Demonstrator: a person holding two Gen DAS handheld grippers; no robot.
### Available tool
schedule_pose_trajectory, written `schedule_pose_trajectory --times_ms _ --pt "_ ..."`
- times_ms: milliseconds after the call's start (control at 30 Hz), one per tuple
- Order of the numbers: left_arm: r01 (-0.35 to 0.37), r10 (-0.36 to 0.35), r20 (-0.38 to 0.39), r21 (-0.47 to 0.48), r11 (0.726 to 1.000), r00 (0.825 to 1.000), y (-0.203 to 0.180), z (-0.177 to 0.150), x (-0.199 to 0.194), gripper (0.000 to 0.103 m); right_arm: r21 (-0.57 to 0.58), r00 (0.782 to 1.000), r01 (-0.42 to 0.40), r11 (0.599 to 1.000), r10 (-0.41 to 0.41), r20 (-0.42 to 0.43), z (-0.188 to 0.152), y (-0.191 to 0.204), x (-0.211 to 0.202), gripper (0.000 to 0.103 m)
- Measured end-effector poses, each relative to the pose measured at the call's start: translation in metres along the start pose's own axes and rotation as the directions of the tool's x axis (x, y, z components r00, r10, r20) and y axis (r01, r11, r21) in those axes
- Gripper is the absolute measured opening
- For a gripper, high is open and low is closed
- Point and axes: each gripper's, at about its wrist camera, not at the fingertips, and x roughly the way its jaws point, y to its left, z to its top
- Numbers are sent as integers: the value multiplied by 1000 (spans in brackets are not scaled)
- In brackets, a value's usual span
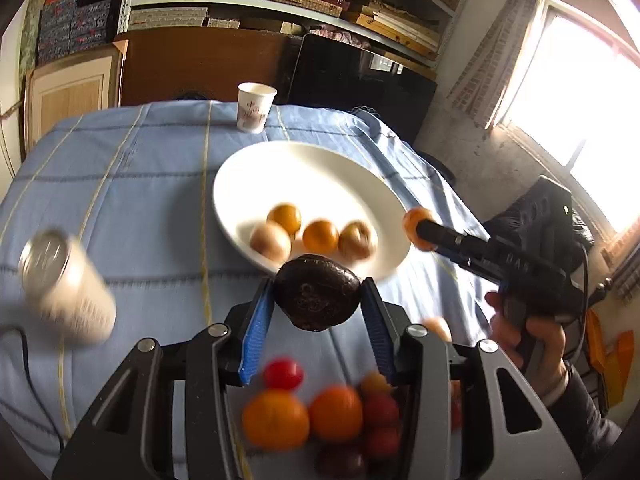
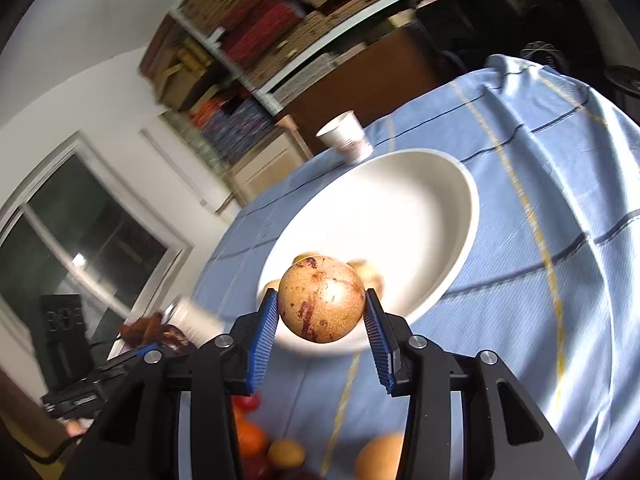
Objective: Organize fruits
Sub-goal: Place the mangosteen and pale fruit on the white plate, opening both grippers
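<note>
My left gripper (image 1: pixel 318 296) is shut on a dark wrinkled fruit (image 1: pixel 317 298) and holds it above the near rim of the white plate (image 1: pixel 280 172). The plate holds several yellow and orange fruits (image 1: pixel 320 236). My right gripper (image 2: pixel 322 300) is shut on a round speckled brown fruit (image 2: pixel 322 299) above the plate's near edge (image 2: pixel 460 240). In the left wrist view the right gripper (image 1: pixel 420 226) shows at the plate's right side with its fruit (image 1: pixel 414 220). A pile of orange and red fruits (image 1: pixel 336 412) lies on the blue cloth below my left gripper.
A paper cup (image 1: pixel 254 107) stands behind the plate. A white can (image 1: pixel 66 284) stands at the left on the blue checked tablecloth (image 1: pixel 120 200). Shelves and a wooden cabinet (image 1: pixel 200 64) are behind the table. A window (image 1: pixel 580 100) is at the right.
</note>
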Motion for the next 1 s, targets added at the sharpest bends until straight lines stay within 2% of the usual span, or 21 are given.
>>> schedule_pose_trajectory --times_ms 167,300,333,367,400,433,467,533,600,633,700,733,800,833,900,967,1000 --pt "-112 112 -41 -13 994 993 0 47 58 44 45 1000 12 999 -11 -15 12 -13 23 44" --pt "-185 184 -84 -7 983 979 8 63 88 45 44 998 11 999 -8 -54 17 -19 36 45" --pt "-204 202 -86 -11 979 975 10 64 92 55 43 998 2 999 0 -58 18 -19 34 46" --pt "-225 223 -81 -16 974 971 11 65 93 64 39 998 -13 999 15 -66 20 -18 35 52" --pt "-247 245 -64 -26 969 967 13 66 91 79 34 997 -19 999 22 -74 21 -16 34 59" --pt "-262 260 -42 -39 964 965 13 65 86 90 27 997 -20 999 22 -74 22 -12 29 73" --pt "-265 264 -21 -52 963 964 13 64 80 93 13 998 -12 1000 13 -67 23 -8 23 85" --pt "-234 235 10 -75 969 972 13 58 64 97 -11 999 7 1000 -7 -54 24 3 10 100" --pt "-203 206 24 -90 975 978 11 48 47 98 -36 999 43 998 -44 -29 23 16 -5 100" --pt "-203 207 32 -96 974 978 11 41 37 98 -53 999 48 997 -48 -6 22 21 -12 100" --pt "-208 214 48 -109 972 976 11 26 19 98 -141 992 55 989 -38 119 17 41 -35 100" --pt "-207 214 54 -111 972 975 11 19 11 98 -213 976 76 974 -29 215 10 53 -50 100" --pt "-195 205 84 -116 974 975 12 2 -6 98 -295 941 152 943 -46 336 -2 68 -65 100" --pt "-198 210 101 -124 972 972 14 -8 -15 98 -345 942 165 924 -44 333 -8 75 -67 100" --pt "-205 223 127 -140 969 967 18 -25 -28 98 -402 969 104 910 -1 249 -14 78 -65 100" --pt "-211 231 145 -145 967 962 23 -43 -39 98 -383 989 101 918 -50 142 -18 73 -60 100" --pt "-219 239 151 -142 966 959 24 -50 -41 98 -372 995 75 925 -45 87 -19 69 -57 100"
